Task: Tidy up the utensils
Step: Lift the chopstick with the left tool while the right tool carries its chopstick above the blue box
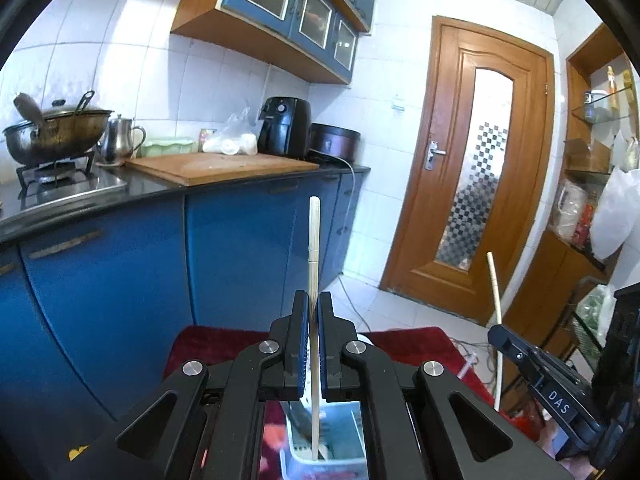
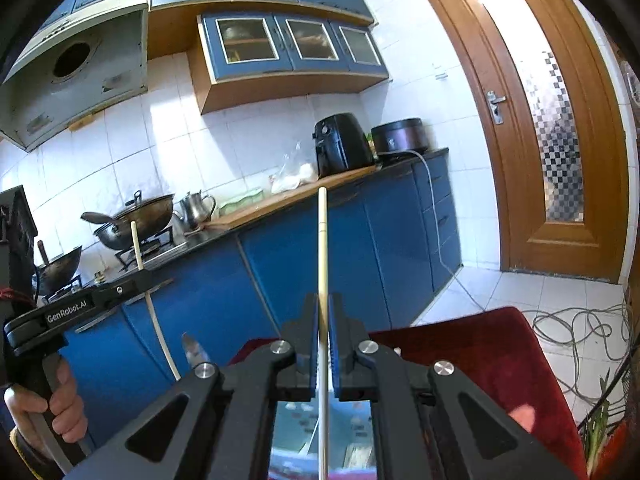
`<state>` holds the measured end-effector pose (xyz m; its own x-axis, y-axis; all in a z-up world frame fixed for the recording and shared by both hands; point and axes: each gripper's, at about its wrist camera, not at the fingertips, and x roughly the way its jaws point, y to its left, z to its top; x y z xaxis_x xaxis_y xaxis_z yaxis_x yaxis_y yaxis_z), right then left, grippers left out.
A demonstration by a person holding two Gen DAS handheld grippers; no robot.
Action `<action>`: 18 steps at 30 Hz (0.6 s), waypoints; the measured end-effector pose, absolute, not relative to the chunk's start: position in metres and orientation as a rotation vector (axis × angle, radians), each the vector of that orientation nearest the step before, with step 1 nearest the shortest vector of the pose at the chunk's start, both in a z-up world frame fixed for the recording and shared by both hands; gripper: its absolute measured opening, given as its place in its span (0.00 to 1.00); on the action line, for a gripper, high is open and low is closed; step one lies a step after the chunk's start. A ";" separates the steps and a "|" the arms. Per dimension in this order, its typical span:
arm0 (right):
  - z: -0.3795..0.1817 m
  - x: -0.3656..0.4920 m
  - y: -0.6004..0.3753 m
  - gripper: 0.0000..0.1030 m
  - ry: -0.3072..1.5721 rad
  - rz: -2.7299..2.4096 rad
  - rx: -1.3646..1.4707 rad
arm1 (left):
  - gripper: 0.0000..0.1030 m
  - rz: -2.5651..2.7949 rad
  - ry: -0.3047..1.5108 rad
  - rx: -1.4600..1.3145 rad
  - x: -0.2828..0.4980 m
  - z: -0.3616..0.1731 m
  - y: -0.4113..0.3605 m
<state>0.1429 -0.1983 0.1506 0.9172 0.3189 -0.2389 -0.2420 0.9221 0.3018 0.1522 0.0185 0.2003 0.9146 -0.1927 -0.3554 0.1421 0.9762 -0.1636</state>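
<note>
Bamboo chopstick [image 1: 314, 240] is sitting upright, clamped in my left gripper [image 1: 314, 300] above the red cloth [image 1: 208, 344]; my right gripper [image 2: 323, 304] is pinching a white chopstick [image 2: 322, 232] likewise.

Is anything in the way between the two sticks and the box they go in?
Nothing visible blocks them. The left gripper is shut on one chopstick, whose lower end already reaches the white organizer box. The right gripper is shut on another chopstick, above a blurry tray.
</note>
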 end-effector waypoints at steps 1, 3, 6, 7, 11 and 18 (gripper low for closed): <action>0.148 0.147 -0.198 0.06 0.280 0.288 0.266 | 0.04 -0.170 0.375 -0.131 0.154 0.199 0.017; 0.143 0.153 -0.196 0.06 0.267 0.281 0.254 | 0.04 -0.166 0.365 -0.126 0.157 0.195 0.013; 0.135 0.164 -0.192 0.06 0.247 0.241 0.227 | 0.04 -0.176 0.371 -0.129 0.165 0.188 0.009; 0.130 0.167 -0.190 0.06 0.235 0.225 0.220 | 0.04 -0.175 0.375 -0.124 0.168 0.184 0.007; 0.119 0.172 -0.182 0.06 0.194 0.169 0.176 | 0.04 -0.175 0.380 -0.097 0.169 0.170 0.002; 0.102 0.175 -0.174 0.06 0.224 0.173 0.137 | 0.04 -0.184 0.429 -0.095 0.175 0.148 0.000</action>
<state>0.1753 -0.1736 0.1019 0.9603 0.1853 -0.2085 -0.1549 0.9759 0.1539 0.1755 -0.0004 0.1483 0.8932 -0.1972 -0.4041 0.1572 0.9789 -0.1302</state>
